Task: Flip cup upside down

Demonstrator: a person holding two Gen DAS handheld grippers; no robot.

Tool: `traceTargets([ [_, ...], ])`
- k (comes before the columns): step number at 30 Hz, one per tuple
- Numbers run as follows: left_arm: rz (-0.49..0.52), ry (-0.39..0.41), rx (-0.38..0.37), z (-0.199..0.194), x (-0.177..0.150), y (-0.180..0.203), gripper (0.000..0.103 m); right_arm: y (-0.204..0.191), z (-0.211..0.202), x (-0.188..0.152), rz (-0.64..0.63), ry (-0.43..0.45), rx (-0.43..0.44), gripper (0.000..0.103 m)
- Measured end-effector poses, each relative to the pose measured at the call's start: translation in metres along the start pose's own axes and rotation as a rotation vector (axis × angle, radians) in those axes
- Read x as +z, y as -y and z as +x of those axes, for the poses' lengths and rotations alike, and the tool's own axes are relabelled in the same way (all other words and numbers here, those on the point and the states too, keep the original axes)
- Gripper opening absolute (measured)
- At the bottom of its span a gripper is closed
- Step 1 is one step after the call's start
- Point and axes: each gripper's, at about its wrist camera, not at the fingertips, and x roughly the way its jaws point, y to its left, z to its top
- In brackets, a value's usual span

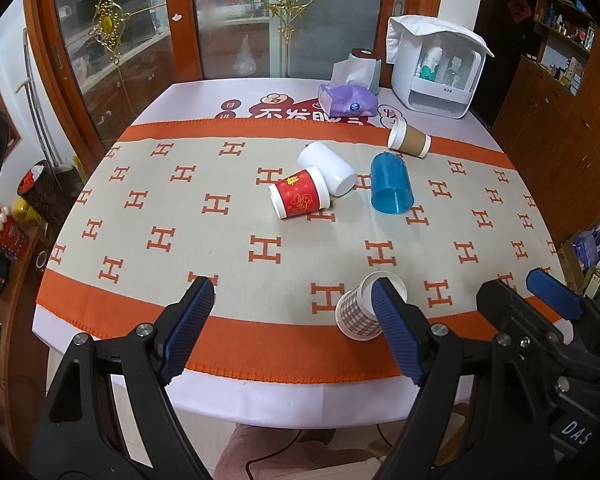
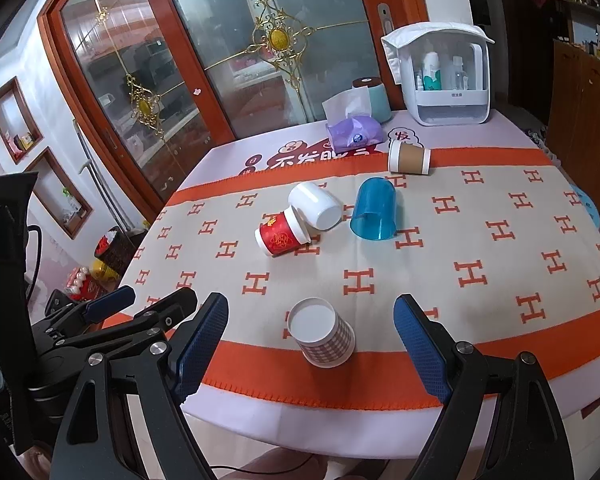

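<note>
Cups scattered over the orange-patterned cloth (image 1: 160, 216), none gripped. From the left: left gripper (image 1: 292, 292) spread wide and empty above the near edge. Red cup (image 1: 300, 196) on its side, touching the white cup (image 1: 328, 168), also tipped over. Plaid cup (image 1: 356, 316) standing on end near the front, between the fingers of the right gripper (image 2: 310, 308), itself parted and empty; mouth up or down hard to tell. Blue cup (image 1: 392, 188) and brown cup (image 1: 408, 140) lying down farther back. Probably the approach step: next, closing on one cup's wall, lifting, rotating, setting it rim down.
</note>
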Motion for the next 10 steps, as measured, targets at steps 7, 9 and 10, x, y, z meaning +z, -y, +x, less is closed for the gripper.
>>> traceTargets([
  [7, -0.004, -0.013, 0.006, 0.005, -0.001, -0.002, 0.079, 0.001, 0.008, -0.002, 0.008, -0.021, 0.006, 0.086],
  [9, -0.007, -0.021, 0.008, 0.008, -0.002, -0.003, 0.079, 0.001, 0.012, -0.002, 0.009, -0.029, 0.009, 0.086],
  [10, -0.008, -0.025, 0.010, 0.009, -0.003, -0.003, 0.079, 0.001, 0.014, -0.003, 0.010, -0.035, 0.011, 0.086],
])
